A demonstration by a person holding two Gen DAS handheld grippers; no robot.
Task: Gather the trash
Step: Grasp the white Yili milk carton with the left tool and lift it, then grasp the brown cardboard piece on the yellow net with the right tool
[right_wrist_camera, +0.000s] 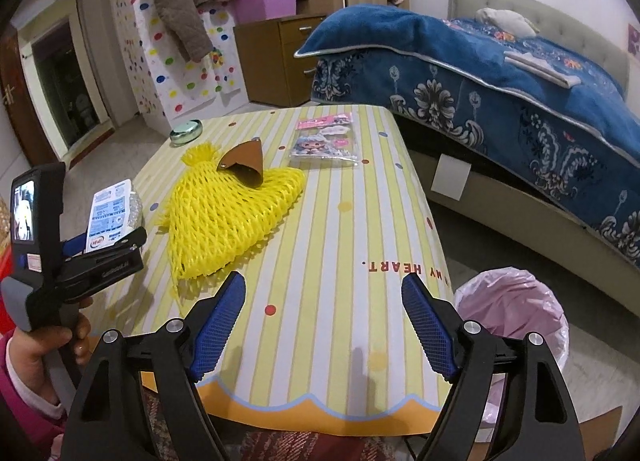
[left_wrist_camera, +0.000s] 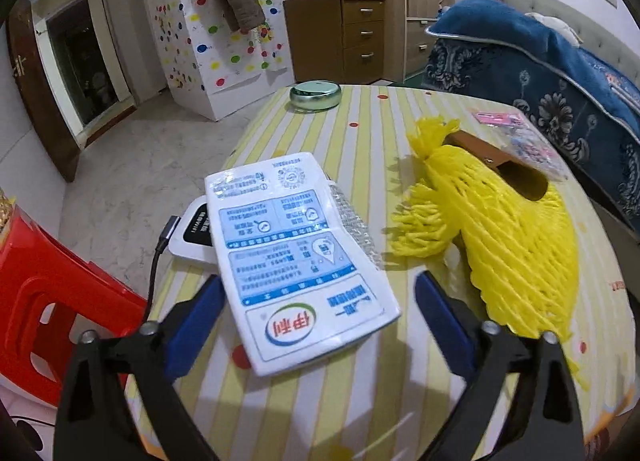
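Note:
A white milk pouch (left_wrist_camera: 288, 245) with blue print lies flat near the left edge of the striped table (left_wrist_camera: 360, 393). My left gripper (left_wrist_camera: 320, 281) stands open around the pouch's near end, its blue pads either side and not pressing on it. To the right lies a yellow foam net (left_wrist_camera: 512, 241) with a brown leather piece (left_wrist_camera: 504, 173) on top. In the right wrist view my right gripper (right_wrist_camera: 324, 280) is open above the table's near edge, nothing between its fingers. The foam net (right_wrist_camera: 232, 217) lies ahead and to its left, and the pouch (right_wrist_camera: 110, 213) is at the far left.
A bin lined with a pink bag (right_wrist_camera: 516, 301) stands on the floor by the table's right corner. A pink sticker packet (right_wrist_camera: 326, 139) and a green tin (right_wrist_camera: 186, 132) lie at the far end. A white device with a cable (left_wrist_camera: 192, 237) sits under the pouch. Red stool (left_wrist_camera: 48, 293) left, bed (right_wrist_camera: 520, 101) right.

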